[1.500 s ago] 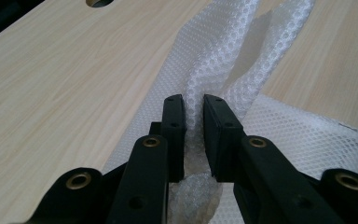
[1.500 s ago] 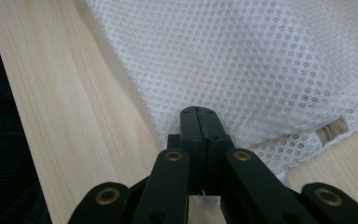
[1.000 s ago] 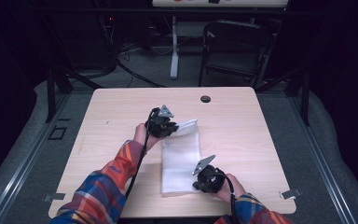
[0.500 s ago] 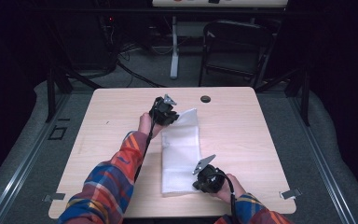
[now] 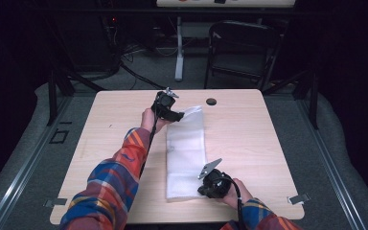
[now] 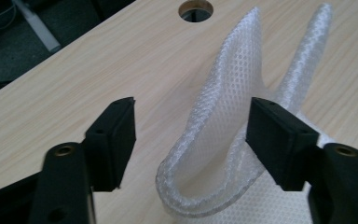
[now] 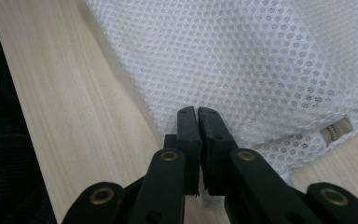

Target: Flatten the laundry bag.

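Left gripper view has the left gripper (image 6: 191, 135) with its jaws apart, having just been opening, and a raised fold of the white mesh bag (image 6: 223, 140) stands between them, brushing the right-hand jaw and clear of the other. Right gripper (image 7: 198, 116) has its jaws pressed together on the bag's near edge, the mesh spreading ahead of them across the tabletop (image 7: 74, 107).

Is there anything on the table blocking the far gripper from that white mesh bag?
Nothing visible does. The left gripper has just been opening its jaws, and the folded edge of the mesh bag stands right between them, with bare table around it.
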Tool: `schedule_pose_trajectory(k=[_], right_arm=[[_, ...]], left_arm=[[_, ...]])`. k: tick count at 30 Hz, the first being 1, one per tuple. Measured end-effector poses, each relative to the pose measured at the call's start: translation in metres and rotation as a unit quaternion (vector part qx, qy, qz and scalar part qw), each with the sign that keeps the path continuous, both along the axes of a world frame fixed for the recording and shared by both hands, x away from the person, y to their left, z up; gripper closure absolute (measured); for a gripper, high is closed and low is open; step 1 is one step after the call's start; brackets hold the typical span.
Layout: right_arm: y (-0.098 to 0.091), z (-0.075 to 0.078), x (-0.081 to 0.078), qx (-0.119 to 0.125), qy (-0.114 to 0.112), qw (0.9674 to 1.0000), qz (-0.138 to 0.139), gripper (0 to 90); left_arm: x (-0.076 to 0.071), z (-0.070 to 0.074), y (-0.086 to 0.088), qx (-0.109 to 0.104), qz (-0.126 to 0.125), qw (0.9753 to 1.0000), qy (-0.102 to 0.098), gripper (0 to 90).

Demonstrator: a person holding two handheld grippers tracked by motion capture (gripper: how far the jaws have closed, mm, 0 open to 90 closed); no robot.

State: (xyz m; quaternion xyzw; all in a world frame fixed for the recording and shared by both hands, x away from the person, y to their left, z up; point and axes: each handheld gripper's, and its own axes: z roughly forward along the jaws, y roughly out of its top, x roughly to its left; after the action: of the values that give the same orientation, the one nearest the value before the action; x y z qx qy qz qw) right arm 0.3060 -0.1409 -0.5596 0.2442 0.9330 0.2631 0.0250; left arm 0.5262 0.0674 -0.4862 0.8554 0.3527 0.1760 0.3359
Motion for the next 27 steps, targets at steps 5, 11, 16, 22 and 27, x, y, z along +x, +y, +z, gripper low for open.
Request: schedule_pose_trajectory(k=[5, 11, 16, 22, 27], right_arm=[[0.001, 0.001, -0.001, -0.003, 0.000, 1.0000, 0.000, 87.1], [0.002, 0.001, -0.001, 0.003, 0.002, 1.0000, 0.000, 82.5], [0.005, 0.007, -0.004, -0.007, -0.011, 0.9999, 0.003, 64.3], [0.004, 0.013, -0.002, -0.005, -0.011, 0.9999, -0.007, 40.6], [0.001, 0.017, 0.001, -0.014, -0.018, 0.9992, -0.034, 18.4]], left_arm=[[0.000, 0.005, 0.008, -0.004, 0.010, 0.9999, -0.008, 17.7], [-0.005, 0.008, 0.009, -0.008, -0.003, 0.9999, 0.012, 16.2], [-0.019, 0.014, 0.006, -0.021, -0.031, 0.9991, 0.019, 14.4], [-0.040, 0.016, 0.003, -0.024, -0.058, 0.9978, 0.023, 12.7], [-0.058, 0.012, 0.002, -0.020, -0.079, 0.9963, 0.028, 11.5]])
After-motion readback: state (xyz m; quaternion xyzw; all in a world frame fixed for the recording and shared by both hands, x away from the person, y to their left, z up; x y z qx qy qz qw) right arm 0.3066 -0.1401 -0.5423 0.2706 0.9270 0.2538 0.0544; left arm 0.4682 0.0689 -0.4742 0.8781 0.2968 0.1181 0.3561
